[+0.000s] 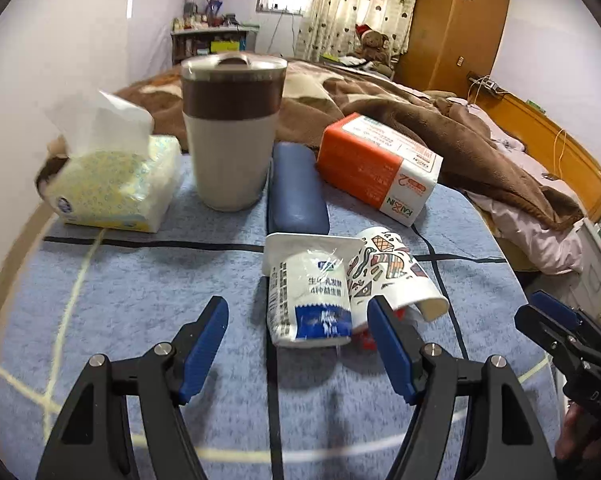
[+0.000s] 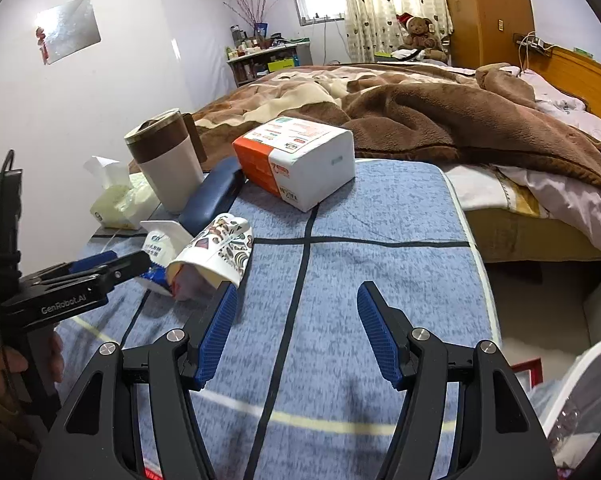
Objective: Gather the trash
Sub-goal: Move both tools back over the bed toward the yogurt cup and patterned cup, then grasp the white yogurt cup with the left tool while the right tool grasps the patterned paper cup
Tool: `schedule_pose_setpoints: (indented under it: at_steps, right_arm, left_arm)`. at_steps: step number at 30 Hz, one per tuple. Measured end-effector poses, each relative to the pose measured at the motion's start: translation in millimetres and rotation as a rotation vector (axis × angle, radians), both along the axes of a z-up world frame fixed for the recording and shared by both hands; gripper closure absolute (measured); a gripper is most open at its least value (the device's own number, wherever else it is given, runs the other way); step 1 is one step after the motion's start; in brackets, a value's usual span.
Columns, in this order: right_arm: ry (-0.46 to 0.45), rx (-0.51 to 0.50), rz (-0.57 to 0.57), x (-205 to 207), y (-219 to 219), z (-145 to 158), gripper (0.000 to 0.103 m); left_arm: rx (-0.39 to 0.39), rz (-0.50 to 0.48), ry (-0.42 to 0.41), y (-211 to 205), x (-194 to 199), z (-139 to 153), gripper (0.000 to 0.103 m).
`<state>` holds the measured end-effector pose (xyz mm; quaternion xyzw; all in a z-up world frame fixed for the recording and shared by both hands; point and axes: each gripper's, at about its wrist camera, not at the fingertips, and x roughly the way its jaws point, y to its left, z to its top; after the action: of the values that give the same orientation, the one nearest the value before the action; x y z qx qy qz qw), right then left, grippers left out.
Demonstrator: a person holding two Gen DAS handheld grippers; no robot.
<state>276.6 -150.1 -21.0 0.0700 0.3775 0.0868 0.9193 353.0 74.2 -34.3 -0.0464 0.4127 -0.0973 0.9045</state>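
Left wrist view: the left tool (image 1: 298,322) hangs wide over the blue cloth of the desk (image 1: 120,300), holding nothing. A tipped yogurt cup (image 1: 306,300) lies just past its tips at 12 o'clock, touching a patterned paper cup (image 1: 392,276) lying at 1 o'clock. Behind them sit a blue case (image 1: 296,188), a tall mug (image 1: 230,132) at 11 o'clock, a yellow tissue pack (image 1: 112,188) at 10 o'clock and an orange napkin pack (image 1: 376,168) at 1 o'clock. The right tool (image 1: 556,320) shows at 3 o'clock

Right wrist view: the right tool (image 2: 296,316) is wide and holds nothing above the desk (image 2: 380,280). The paper cup (image 2: 216,252) lies at 11 o'clock against the yogurt cup (image 2: 160,248), with the left tool (image 2: 112,266) by them at 9 o'clock; I cannot tell its gap here. The napkin pack (image 2: 300,160) stands at 12 o'clock, the mug (image 2: 168,156) and case (image 2: 210,200) at 11 o'clock, the tissue pack (image 2: 116,200) at 10 o'clock
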Motion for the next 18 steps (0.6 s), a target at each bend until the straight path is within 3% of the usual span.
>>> schedule_pose_setpoints:
  at_steps: [6,12,18]
  right_arm:
    - [0.016,0.034,0.036,13.0,8.6,-4.5,0.039]
    - [0.033,0.058,0.036,30.2,15.7,-4.3,0.039]
    - [0.048,0.096,0.062,43.6,29.7,-0.4,0.039]
  left_arm:
    - [-0.065,-0.017,0.044,4.1,21.3,-11.4,0.031]
    - [-0.077,-0.021,0.045,13.2,22.6,-14.5,0.051]
    - [-0.065,0.015,0.033,25.9,17.9,-13.4,0.052]
